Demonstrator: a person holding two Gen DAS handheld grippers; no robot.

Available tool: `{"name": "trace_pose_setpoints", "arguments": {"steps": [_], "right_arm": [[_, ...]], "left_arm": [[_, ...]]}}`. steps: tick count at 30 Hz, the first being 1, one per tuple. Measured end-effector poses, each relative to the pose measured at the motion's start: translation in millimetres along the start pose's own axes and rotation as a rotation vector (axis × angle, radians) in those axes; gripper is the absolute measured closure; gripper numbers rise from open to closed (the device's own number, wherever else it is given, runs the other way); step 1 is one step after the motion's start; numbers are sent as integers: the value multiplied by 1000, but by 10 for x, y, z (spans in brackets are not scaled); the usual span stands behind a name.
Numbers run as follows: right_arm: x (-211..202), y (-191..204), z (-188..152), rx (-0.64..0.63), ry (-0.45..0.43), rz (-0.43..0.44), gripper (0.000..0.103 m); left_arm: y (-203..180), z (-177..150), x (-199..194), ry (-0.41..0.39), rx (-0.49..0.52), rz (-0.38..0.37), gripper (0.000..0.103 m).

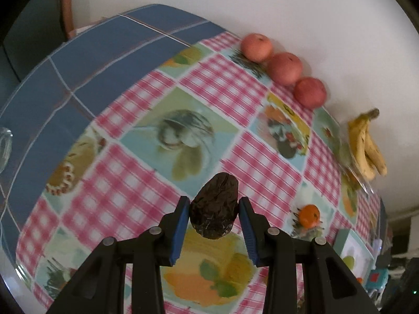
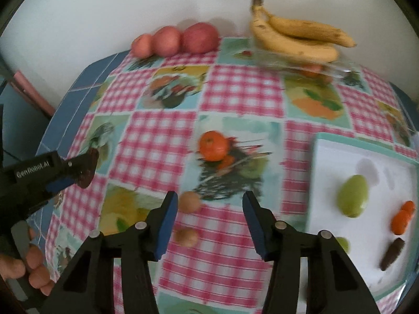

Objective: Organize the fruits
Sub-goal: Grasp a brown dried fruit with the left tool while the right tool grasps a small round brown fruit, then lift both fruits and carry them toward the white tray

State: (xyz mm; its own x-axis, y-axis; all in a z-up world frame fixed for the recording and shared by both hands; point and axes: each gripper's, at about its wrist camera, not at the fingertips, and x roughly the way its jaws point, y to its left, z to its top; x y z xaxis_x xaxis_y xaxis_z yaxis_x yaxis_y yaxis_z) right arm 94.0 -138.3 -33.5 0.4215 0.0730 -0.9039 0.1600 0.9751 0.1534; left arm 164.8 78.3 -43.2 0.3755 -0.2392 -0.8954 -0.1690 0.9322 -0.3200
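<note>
Fruit sorting, partly complete by the look of it. Left tongs [image 1: 213,206] are clamped on a dark, wrinkled, oval fruit [image 1: 214,205], held clear above the surface [image 2: 162,141], which wears a pink-gingham oilcloth with printed fruit panels; from the right wrist view the same tongs [image 2: 87,168] hang over the surface's left edge with the dark fruit between the pads. Right tongs [image 2: 210,209] stand open and empty over the near middle of the surface. Already gathered: three red apples [image 2: 175,40] in a touching row along the far edge against the wall; a bunch of yellow, brown-speckled bananas [image 2: 296,35] resting on a clear glass dish [image 2: 337,72] at the far right, with something orange faintly visible beneath, too blurred to name. White rectangular tray with teal rim [image 2: 366,144] at the near right corner carries a green pear-shaped fruit [image 2: 353,195], two small orange pieces [image 2: 403,216], a dark elongated piece [image 2: 391,255] and a small pale green round item partly hidden behind the right tongs. Left loose: one orange tangerine [image 2: 213,145] at mid surface and two small tan round fruits [image 2: 188,218] just beside the right tongs' left pad. Judged remaining: placing the held dark fruit, probably on the tray with its like, then collecting the tangerine and the two tan fruits.
</note>
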Motion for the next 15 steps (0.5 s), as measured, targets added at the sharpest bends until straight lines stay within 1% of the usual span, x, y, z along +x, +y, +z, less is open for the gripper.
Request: {"name": "trace_pose_setpoints", "arguments": {"steps": [3,5,9,13,15], "right_arm": [[122,103,-15,-15,20,23,55],[192,139,-24,-21,33,20,56],[319,138,-28,-14,42,29,58],[448,130,-42,0,60,48,64],[474,125,-53,-1,62,43,68]], "left_arm": [[44,8,-3,-4,-9,-6,62],[47,9,3,-1,-9,-12,62],[2,-5,50,11,-2,-22,62],[-29,-20,72,22,5,-29,62],[-29,-21,72,25,6,-32,62]]}}
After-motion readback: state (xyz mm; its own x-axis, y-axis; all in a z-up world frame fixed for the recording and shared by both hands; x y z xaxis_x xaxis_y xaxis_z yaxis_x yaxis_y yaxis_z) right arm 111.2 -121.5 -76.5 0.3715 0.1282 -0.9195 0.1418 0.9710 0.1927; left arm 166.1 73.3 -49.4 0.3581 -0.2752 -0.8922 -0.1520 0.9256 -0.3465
